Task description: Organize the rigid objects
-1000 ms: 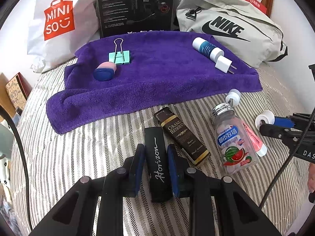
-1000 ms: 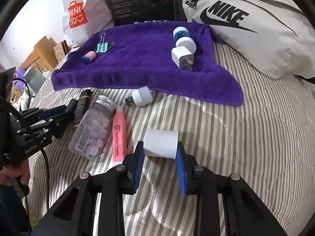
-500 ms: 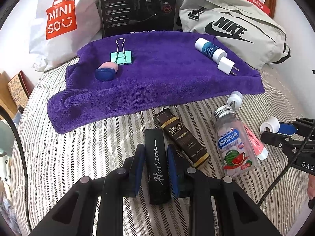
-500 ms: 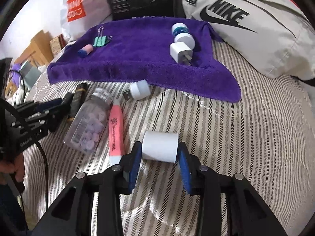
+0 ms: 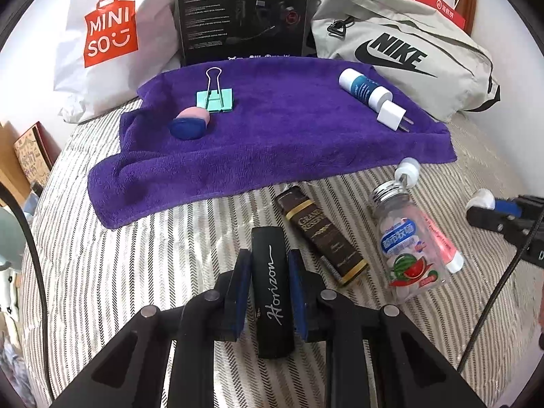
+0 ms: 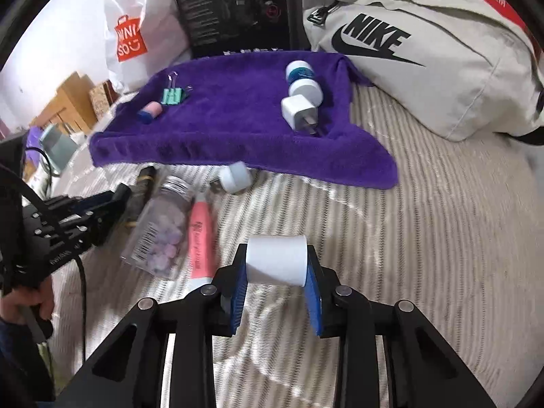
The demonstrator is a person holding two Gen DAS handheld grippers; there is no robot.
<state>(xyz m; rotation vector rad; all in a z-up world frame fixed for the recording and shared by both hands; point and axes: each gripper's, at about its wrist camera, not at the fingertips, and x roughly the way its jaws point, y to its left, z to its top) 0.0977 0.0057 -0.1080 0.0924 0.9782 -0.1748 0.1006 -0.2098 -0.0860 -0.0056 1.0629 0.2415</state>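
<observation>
My left gripper (image 5: 268, 261) is shut on a black box marked "Horizon" (image 5: 272, 289), low over the striped bed. My right gripper (image 6: 275, 261) is shut on a white roll (image 6: 276, 260), which also shows at the right edge of the left wrist view as the white roll (image 5: 481, 199). A purple towel (image 5: 289, 146) lies ahead with a green binder clip (image 5: 215, 100), a pink and blue eraser (image 5: 190, 124), a white and blue bottle (image 5: 363, 88) and a white plug (image 5: 391, 115) on it.
On the bed in front of the towel lie a brown box (image 5: 321, 234), a clear candy bottle (image 5: 406, 248), a pink tube (image 6: 200, 234) and a small white USB piece (image 6: 234, 176). Behind the towel stand a Miniso bag (image 5: 108, 34), a black carton (image 5: 243, 10) and a grey Nike bag (image 5: 401, 51).
My right gripper has moved forward and to the right with the white roll in it; its view is blurred. The left gripper and its black box have barely shifted.
</observation>
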